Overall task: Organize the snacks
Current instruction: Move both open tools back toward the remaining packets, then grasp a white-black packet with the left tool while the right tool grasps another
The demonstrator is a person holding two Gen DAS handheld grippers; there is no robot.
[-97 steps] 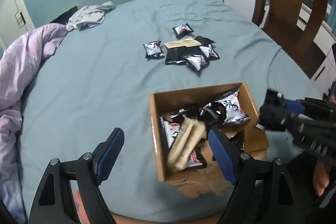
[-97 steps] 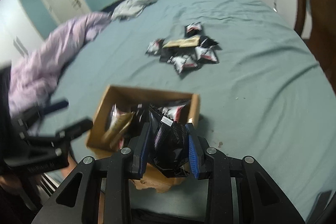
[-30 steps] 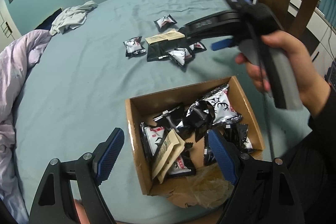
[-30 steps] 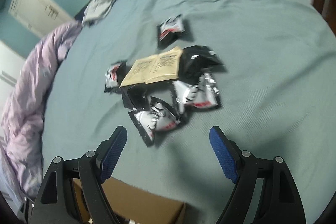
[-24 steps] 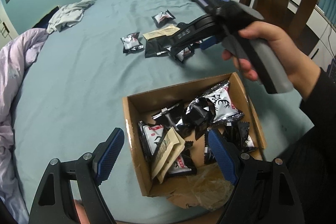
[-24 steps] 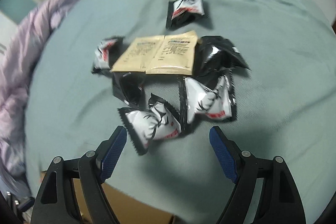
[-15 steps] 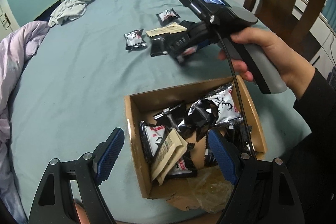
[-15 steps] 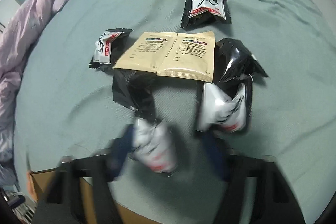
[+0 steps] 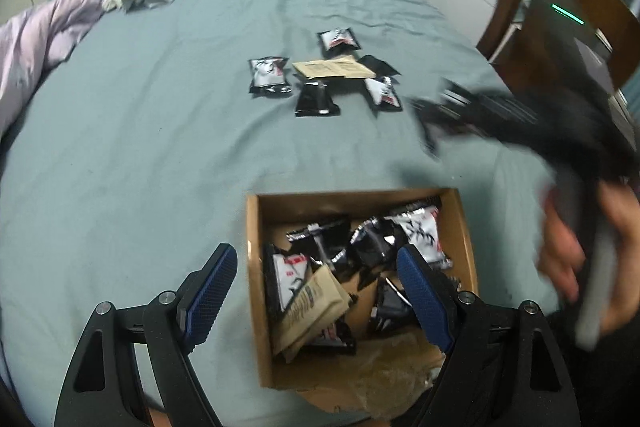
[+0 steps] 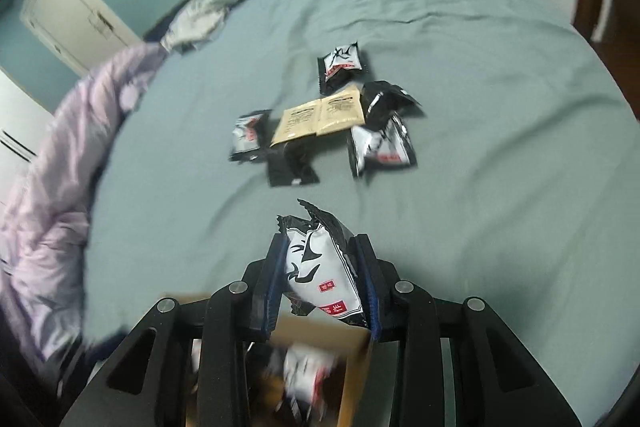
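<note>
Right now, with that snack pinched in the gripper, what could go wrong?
The right gripper pinches the white snack packet only by its sides, so it might slip before reaching the cardboard box. The box already looks crowded, so the packet could land on top of the pile or slide out. The left gripper hangs open over the box and could get bumped.

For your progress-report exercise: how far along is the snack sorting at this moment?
Done: several packets already lie in the cardboard box. In hand: the right tongs grip a white snack packet; the left tongs are open. Left: six packets on the blue sheet.
</note>
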